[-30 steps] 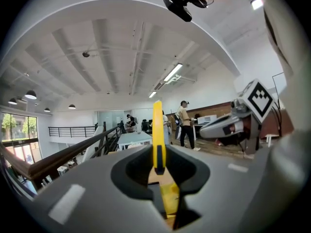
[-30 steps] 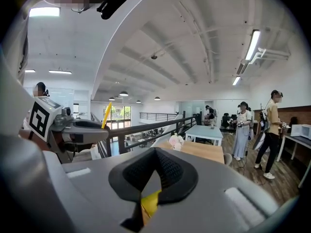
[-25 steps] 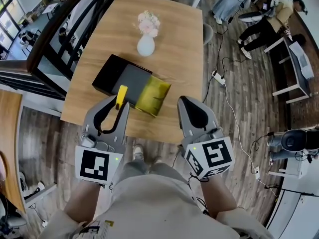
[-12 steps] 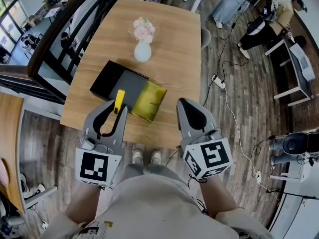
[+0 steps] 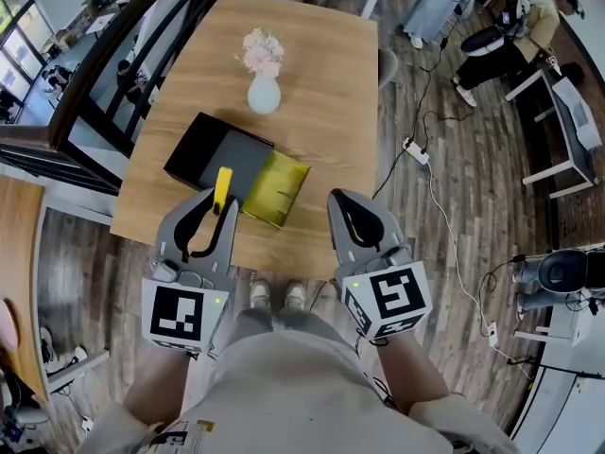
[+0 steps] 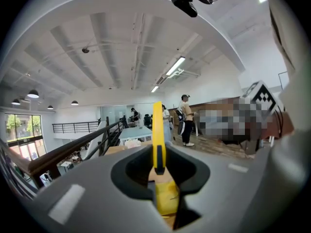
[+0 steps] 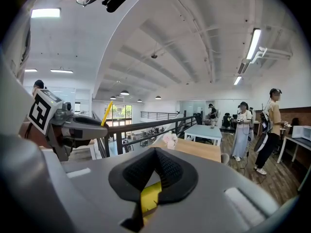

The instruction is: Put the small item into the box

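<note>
A black box (image 5: 210, 149) lies open on the wooden table (image 5: 321, 83), its yellow-lined flap (image 5: 279, 187) folded out toward me. My left gripper (image 5: 219, 202) hovers at the box's near edge, shut on a thin yellow strip (image 5: 223, 185) that stands up between its jaws. That yellow strip (image 6: 158, 132) rises from the left gripper (image 6: 158, 154) in the left gripper view. My right gripper (image 5: 342, 201) hangs over the table's near edge to the right of the flap, shut and empty. The right gripper (image 7: 154, 152) sees the yellow flap (image 7: 149, 198) below its jaws.
A white vase with pink flowers (image 5: 264, 88) stands behind the box. A dark railing (image 5: 104, 74) runs along the table's left side. Cables and a power strip (image 5: 414, 149) lie on the floor to the right. People stand at desks at the far right (image 5: 515, 26).
Table, box and vase have shifted slightly left in the head view. Both grippers have drifted a little, staying at the table's near edge. The yellow strip stays in the left jaws.
</note>
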Demonstrator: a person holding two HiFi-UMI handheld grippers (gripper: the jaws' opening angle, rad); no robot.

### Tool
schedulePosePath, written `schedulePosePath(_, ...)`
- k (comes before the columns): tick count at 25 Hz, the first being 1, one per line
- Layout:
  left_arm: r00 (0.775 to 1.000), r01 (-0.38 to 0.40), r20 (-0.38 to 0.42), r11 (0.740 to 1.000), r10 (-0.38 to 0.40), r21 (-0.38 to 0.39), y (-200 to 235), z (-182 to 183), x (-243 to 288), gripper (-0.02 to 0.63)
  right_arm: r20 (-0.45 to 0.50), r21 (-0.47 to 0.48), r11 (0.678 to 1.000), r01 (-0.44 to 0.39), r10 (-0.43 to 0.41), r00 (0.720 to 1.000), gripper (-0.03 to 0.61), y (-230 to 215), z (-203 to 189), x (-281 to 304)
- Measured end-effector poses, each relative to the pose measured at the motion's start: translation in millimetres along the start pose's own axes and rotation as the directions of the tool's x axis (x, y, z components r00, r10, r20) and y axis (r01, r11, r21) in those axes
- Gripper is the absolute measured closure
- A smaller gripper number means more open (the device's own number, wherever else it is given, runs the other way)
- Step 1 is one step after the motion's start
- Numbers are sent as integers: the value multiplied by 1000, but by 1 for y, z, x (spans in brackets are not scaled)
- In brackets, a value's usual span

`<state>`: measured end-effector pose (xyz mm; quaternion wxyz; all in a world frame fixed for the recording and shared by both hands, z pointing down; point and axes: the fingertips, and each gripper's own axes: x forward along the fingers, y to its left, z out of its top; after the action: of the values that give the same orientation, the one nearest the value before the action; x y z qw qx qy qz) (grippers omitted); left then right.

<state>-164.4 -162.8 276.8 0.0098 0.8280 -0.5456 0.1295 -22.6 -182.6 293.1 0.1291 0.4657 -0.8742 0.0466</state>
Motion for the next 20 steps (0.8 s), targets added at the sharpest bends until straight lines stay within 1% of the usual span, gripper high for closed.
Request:
schedulePosePath(5,999,23,-44,1000,-22,5,-10,-7,18,543,-12,12,1000,-4,4,1000,578,-11,-9,-1)
schedulePosePath(7,998,37,-56,999,-37,-8,-11,-14,27,543,-24,18,1000,-9,9,1000,578,-15,-14,3)
schedulePosePath(9,995,44,-90,999,-46,-23,-13,-24,37,543,-41,25,1000,-14,15,999,578,-20,-22,7)
schedulePosePath(13,985,52,-166,999,-54,-12,-17,-52,60,543,-69,40,999,-22,25,997,578,-27,-36,18)
schedulePosePath(16,976,52,-212,998,-58,-30,-17,-76,77,543,-88,50,998,-37,42,995,578,-29,-46,29)
schedulePosePath(20,953,67,-292,997,-76,-41,-21,-114,97,543,-117,62,996,-56,63,991,578,-32,-61,42)
